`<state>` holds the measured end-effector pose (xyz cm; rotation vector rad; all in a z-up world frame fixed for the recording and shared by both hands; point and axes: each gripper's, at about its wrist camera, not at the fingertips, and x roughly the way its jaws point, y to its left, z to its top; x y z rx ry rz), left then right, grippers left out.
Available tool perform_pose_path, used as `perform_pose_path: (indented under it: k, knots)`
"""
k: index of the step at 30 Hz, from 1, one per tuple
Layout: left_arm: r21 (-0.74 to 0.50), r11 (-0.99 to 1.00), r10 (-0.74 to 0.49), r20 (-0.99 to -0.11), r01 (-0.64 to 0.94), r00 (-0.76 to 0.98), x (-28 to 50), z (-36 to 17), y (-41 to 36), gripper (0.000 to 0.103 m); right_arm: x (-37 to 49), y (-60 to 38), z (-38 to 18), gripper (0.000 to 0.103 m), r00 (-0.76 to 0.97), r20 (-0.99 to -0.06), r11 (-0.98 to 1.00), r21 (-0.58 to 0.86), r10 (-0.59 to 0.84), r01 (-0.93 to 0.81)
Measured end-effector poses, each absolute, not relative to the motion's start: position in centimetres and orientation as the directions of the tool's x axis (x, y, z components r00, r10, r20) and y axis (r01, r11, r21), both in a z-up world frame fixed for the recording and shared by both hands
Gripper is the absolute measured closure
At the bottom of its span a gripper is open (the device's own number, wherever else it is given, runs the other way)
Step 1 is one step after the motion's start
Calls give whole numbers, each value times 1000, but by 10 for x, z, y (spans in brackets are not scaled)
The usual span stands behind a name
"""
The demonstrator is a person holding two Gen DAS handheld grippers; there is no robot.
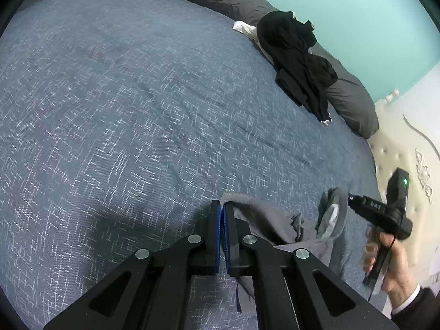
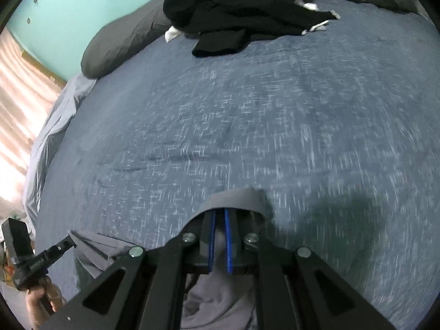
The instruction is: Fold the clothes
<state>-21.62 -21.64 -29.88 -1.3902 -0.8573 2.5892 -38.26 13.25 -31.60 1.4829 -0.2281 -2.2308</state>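
Observation:
A grey garment (image 1: pixel 275 225) lies bunched on the blue bed cover (image 1: pixel 123 96), stretched between both grippers. In the left wrist view my left gripper (image 1: pixel 222 209) is shut on the garment's left edge, with cloth folded over the fingertips. My right gripper (image 1: pixel 349 198) grips the other end at the right, held by a hand (image 1: pixel 390 264). In the right wrist view the grey garment (image 2: pixel 236 198) drapes over the tips of my right gripper (image 2: pixel 219 214), whose blue pads are close together on the cloth. The left gripper (image 2: pixel 70 243) holds a corner at the lower left.
A pile of black clothes (image 1: pixel 297 55) (image 2: pixel 242 8) lies at the far side of the bed against a dark grey pillow (image 1: pixel 352 101) (image 2: pixel 121 44). A cream padded headboard (image 1: pixel 398 151) is at the right of the left wrist view. A curtain (image 2: pixel 16 96) hangs at the left of the right wrist view.

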Motion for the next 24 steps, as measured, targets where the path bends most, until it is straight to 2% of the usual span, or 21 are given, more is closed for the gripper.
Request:
perform_pose_path:
  k: [3,6,10,19,20,22,23,24]
  knots:
    - [-510,-840,322,-745,187,-584,-217,-299,-217,101,-392,122,-314,97,-283,-865,-888,314,-414,337]
    - [-509,-841,322,-746,186,-583,-216,-299,-217,101,-393,109,-323,97,-117,-904,-847,332,-412,415]
    - [-511,-839,323,-744,187,-584,-216,-298,-217,101,-387,118,-317,97,-137,-911,-849,298,-390,436]
    - [-510,-839,321,-744,189,-586,-216,-299,-218,101,-382,159,-323,94,-246,-880,-891,324,-407,318]
    - [-511,-838,321,-744,190,-586,-216,-299,-218,101,-382,162,-323,93,-257,-871,-891,340,-419,301]
    - [-511,-838,321,-745,191,-585,-216,-299,-218,101,-384,166,-324,80,-271,-851,-881,376,-451,287]
    - [-511,-838,321,-745,191,-585,-216,-300,-218,101,-385,167,-326,69,-275,-847,-881,383,-455,278]
    - [-512,-838,322,-745,191,-585,-217,-300,-218,101,-386,167,-327,67,-278,-849,-884,379,-450,273]
